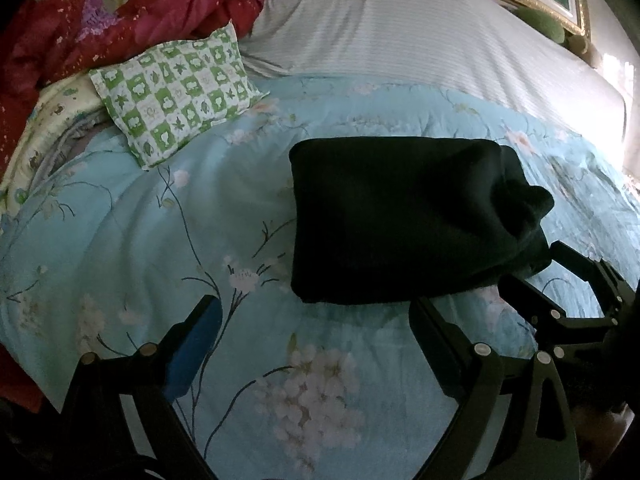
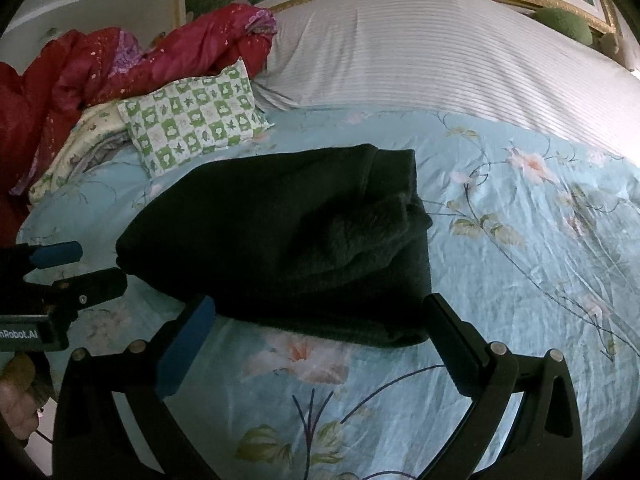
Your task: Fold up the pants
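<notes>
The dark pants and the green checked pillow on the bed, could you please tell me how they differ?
The pants are plain dark; the pillow is green-and-white checked with leaf motifs. The pants look larger, folded into a thick bundle with layered edges; the pillow is one smaller flat piece. The pants sit mid-quilt; the pillow lies farther back beside red bedding. Both rest on the blue floral quilt.

pants (image 1: 400,220): 1 | pillow (image 1: 176,92): 1 | claws: 2 — left claw (image 1: 316,332), right claw (image 2: 320,328)
</notes>
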{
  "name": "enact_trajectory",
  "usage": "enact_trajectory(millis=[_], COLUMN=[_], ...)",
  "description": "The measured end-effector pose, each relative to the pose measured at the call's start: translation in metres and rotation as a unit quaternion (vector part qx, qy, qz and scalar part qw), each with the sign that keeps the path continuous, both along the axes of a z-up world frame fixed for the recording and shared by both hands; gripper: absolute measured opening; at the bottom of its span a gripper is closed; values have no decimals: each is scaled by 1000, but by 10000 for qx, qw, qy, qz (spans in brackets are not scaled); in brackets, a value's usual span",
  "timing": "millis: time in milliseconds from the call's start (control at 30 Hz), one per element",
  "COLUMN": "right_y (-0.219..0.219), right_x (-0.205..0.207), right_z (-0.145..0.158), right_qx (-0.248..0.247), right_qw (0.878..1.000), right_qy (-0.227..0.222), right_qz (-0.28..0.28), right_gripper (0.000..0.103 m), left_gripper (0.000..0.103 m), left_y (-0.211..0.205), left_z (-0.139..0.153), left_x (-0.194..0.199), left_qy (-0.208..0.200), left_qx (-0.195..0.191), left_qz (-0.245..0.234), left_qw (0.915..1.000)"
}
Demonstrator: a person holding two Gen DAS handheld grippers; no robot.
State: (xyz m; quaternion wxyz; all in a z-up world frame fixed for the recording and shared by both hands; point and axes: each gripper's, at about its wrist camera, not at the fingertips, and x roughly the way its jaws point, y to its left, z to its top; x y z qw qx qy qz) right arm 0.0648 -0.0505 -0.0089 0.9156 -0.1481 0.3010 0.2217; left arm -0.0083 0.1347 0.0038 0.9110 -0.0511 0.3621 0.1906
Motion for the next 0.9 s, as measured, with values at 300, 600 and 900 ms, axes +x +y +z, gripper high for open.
enact_trajectory(millis=[300,600,900], right_y=[-2,-2,-2], right_x=[0,1,0], right_z=[-1,0,0], right_qx=[-1,29,38], right_qw=[10000,10000,10000], right_qy=[5,32,33], right_qz=[2,13,14], right_gripper=[103,103,103], left_gripper=[96,96,96], left_y=[-1,0,0], left_z=[-4,-6,-6], left_x=[-1,0,0], left_qy=[32,50,48], left_qx=[6,4,4], left_qz=[-34,-68,-66], left_qw=[10000,10000,10000])
